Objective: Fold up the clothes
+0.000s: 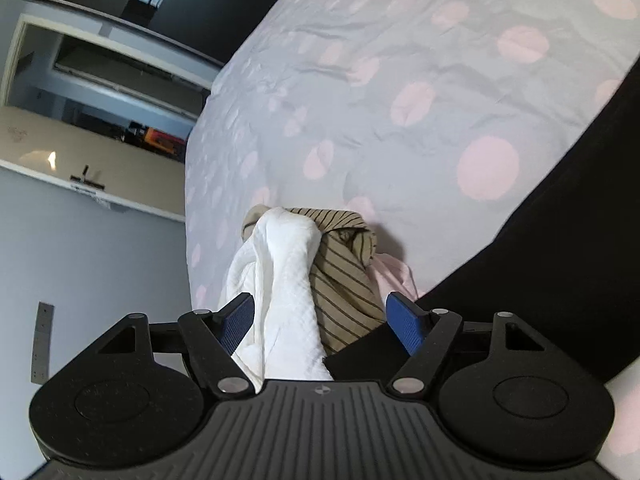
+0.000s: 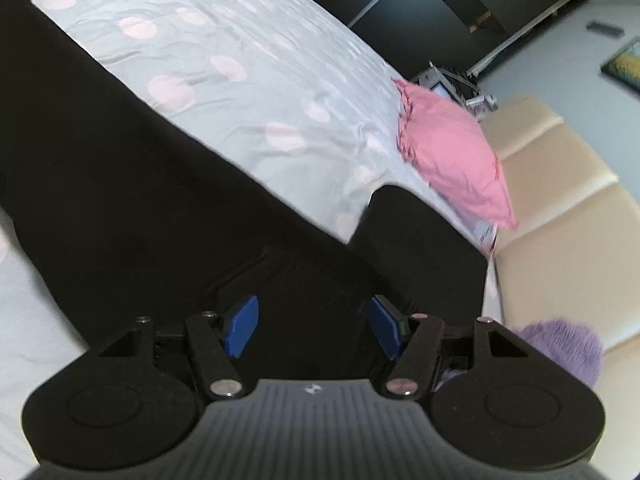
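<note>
The left gripper (image 1: 322,322) stands wide, its blue pads (image 1: 237,322) apart and pressing on nothing. Between and beyond them lies a heap of clothes: a white quilted cloth (image 1: 282,280) at 12 o'clock from the gripper, a tan striped shirt (image 1: 344,276) touching it at 1 o'clock, and a pale pink piece (image 1: 394,276) just past the shirt at 2 o'clock. The heap rests on a grey bedspread (image 1: 360,92) with pink dots. A black garment (image 1: 560,248) runs from 5 o'clock up to 2 o'clock in the left view, its edge reaching the right pad.

The right gripper (image 2: 314,330) is also spread, with nothing pinched; the black garment (image 2: 120,184) lies spread flat under and ahead of it, filling the view from 6 to 10 o'clock. A pink pillow (image 2: 452,156) sits on the bedspread (image 2: 248,40) at 2 o'clock, near a cream headboard (image 2: 560,200) at 3 o'clock. A purple fluffy thing (image 2: 568,344) shows at 4 o'clock.
</note>
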A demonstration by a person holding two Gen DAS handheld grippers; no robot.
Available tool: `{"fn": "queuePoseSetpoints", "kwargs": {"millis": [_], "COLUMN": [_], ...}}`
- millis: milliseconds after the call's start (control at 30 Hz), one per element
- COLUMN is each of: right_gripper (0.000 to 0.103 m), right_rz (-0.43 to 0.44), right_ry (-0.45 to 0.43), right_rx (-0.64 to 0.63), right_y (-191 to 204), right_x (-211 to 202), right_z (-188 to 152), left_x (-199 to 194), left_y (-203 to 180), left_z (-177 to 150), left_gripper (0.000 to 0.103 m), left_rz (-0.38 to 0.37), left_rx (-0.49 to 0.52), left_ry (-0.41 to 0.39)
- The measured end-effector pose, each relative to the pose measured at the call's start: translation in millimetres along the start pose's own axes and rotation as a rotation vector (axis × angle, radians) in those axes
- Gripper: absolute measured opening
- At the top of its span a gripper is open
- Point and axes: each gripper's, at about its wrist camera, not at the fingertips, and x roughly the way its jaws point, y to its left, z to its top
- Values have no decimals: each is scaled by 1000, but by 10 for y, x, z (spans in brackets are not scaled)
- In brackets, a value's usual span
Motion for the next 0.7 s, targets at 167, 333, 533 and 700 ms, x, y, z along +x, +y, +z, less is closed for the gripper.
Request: {"fn": "queuePoseSetpoints", "kwargs": {"millis": [167,333,533,700], "right_gripper": [65,65,66,71], "right_rz": [18,16,0,47], "right_ry": [61,90,138,141], "right_rx": [167,324,431,707], "right_y": [-226,-455,-603,-920], "right_x": [111,178,230,200], "right_z": [-121,-283,-581,-951], "left_x": [-308,-589,-788,-814], "left_y": [-255,-663,-1226,-1468], "left_z": [-178,-368,-532,-530], "left_gripper": [72,72,72,71], "left_rz": [-45,-141,-240,-263], "left_rx": [-5,-12,46,95], "left_ry": [-78,-152,-183,-157]}}
